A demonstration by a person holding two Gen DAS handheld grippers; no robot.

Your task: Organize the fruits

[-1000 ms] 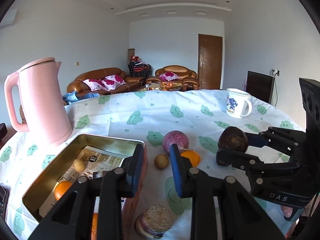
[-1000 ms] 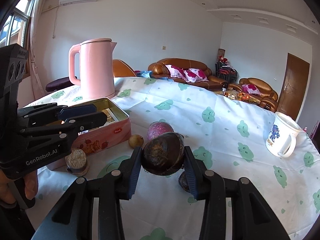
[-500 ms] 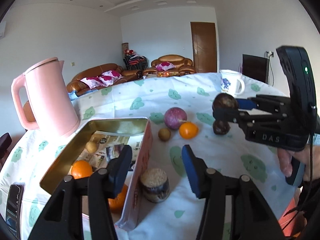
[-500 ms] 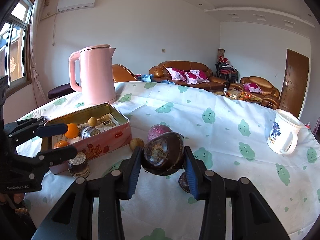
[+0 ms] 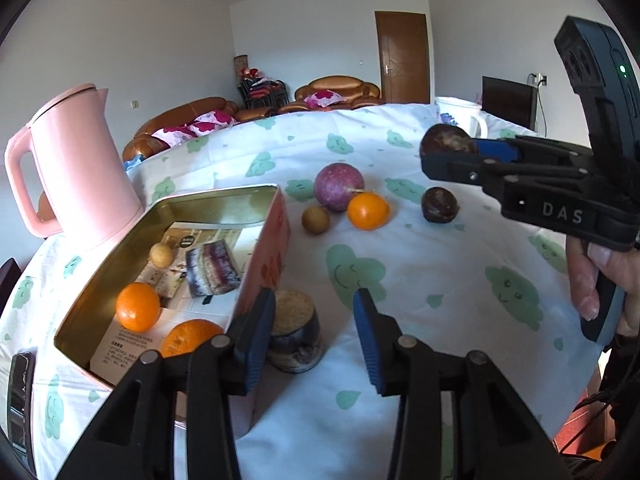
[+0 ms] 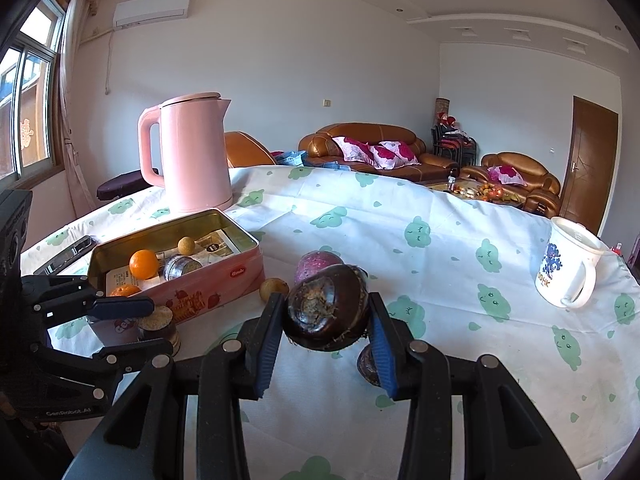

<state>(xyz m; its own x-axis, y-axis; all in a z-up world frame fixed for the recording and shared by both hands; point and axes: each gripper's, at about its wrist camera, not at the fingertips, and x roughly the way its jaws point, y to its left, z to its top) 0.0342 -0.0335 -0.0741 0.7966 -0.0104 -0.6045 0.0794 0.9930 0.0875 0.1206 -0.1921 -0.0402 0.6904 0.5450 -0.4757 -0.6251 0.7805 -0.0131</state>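
A: Fruits first, from the left wrist view: where are they relative to the pink tin (image 5: 272,248)?

B: Two oranges (image 5: 138,306) and a small tan fruit (image 5: 161,255) lie inside it. Beyond its far right corner sit a purple passion fruit (image 5: 338,186), a third orange (image 5: 368,211), a small brown fruit (image 5: 316,219) and a dark fruit (image 5: 439,205). A cut stump (image 5: 294,332) stands upright just beside the tin's near right wall, tan cut face up.

A: And the left gripper (image 5: 314,308)?

B: Its jaws are closing, with the stump just at their tips, towards the left pad and not yet pressed. I judge this hand is much the nearer to it. The short axis is vertical, so a sideways pinch would fit.

A: What has changed?

B: A second ago those jaws stood nearly together, higher and aimed across the surface. They now stand wider and lower, with the stump right ahead.

A: Now the right wrist view.

B: The right gripper (image 6: 326,320) is clamped on a dark round fruit (image 6: 326,300), held above the surface on the tin's right side. Another stump (image 6: 182,266) lies in the tin here. The left gripper shows at the tin's near corner.

A: Any difference there?

B: The grip looks the same. The left gripper has dropped lower in the view.
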